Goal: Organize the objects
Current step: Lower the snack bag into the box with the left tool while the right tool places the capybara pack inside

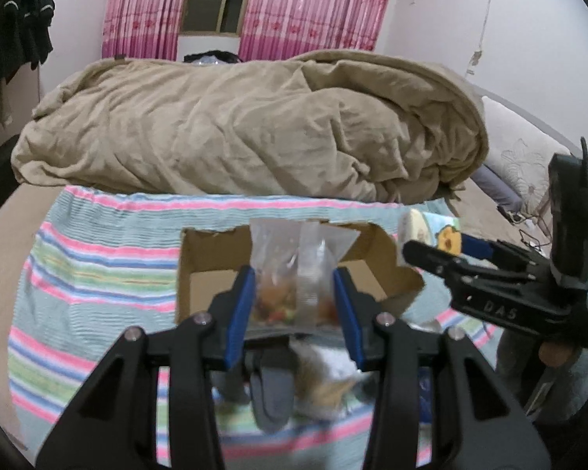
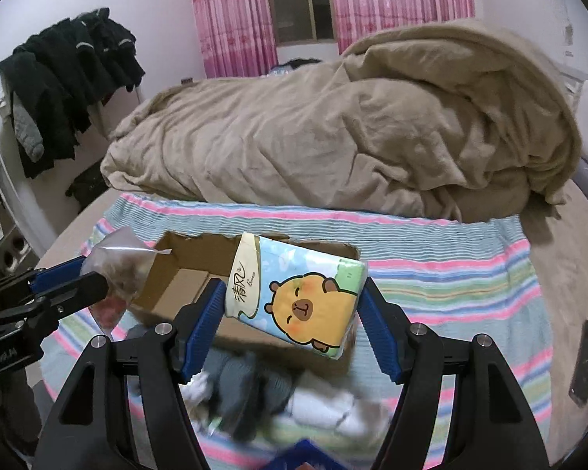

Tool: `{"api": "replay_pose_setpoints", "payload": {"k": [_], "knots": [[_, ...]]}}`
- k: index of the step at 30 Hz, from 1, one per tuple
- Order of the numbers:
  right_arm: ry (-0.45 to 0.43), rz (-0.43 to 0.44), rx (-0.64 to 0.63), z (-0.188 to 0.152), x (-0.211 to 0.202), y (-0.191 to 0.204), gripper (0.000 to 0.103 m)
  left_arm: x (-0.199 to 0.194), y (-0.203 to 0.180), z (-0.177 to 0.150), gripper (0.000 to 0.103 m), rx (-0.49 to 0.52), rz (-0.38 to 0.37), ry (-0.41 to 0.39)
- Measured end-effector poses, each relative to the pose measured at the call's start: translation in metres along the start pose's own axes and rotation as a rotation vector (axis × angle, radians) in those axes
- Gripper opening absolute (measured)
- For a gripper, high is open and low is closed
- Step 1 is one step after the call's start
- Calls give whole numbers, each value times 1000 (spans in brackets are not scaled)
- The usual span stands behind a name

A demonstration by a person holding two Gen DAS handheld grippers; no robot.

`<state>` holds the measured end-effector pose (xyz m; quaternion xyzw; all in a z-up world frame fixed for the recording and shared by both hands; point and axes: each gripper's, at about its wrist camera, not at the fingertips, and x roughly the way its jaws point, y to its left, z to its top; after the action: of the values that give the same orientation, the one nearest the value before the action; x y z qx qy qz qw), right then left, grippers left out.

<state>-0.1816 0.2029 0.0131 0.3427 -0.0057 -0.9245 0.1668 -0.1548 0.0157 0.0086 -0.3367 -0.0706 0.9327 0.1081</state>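
Note:
My left gripper (image 1: 294,301) is shut on a clear plastic bag of snacks (image 1: 294,270) and holds it above the near edge of an open cardboard box (image 1: 204,274). My right gripper (image 2: 290,313) is shut on a tissue pack with a cartoon capybara (image 2: 294,293), held over the same box (image 2: 176,274). The tissue pack (image 1: 431,231) and right gripper (image 1: 443,254) show at the right of the left wrist view. The left gripper (image 2: 82,278) with its bag (image 2: 117,262) shows at the left of the right wrist view. The box stands on a striped towel (image 1: 98,274).
Grey and white socks (image 2: 254,391) and other small items lie on the towel in front of the box. A bunched tan blanket (image 1: 235,125) fills the bed behind. A dark phone (image 2: 584,360) lies at the right. Black clothes (image 2: 70,78) hang at the left.

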Motion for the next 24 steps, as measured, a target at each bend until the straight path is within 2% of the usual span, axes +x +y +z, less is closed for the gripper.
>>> {"api": "replay_pose_setpoints", "payload": {"k": [6,10,14,16,18,20,24], "knots": [[81,9,14,-8,52,-9,71,48,4,-3,42,-18,-12,46],[113,11,27,-18,70,-12,71,72,6,-11,42,-27,-15,79],[90,15,25,-22,71,-12,74,83,10,-17,44,-40,-19,106],[88,29,19,-21,71,-11,80,79,9,-15,46,-37,-10,100],[89,40,24,-19,68,-10,89,70,6,-12,53,-29,-6,86],[80,44,29,-17,63,-9,91,55,3,-8,67,-26,-4,55],[37,27,29,-12,38,-6,93,25,3,-3,70,-29,1,23]]}}
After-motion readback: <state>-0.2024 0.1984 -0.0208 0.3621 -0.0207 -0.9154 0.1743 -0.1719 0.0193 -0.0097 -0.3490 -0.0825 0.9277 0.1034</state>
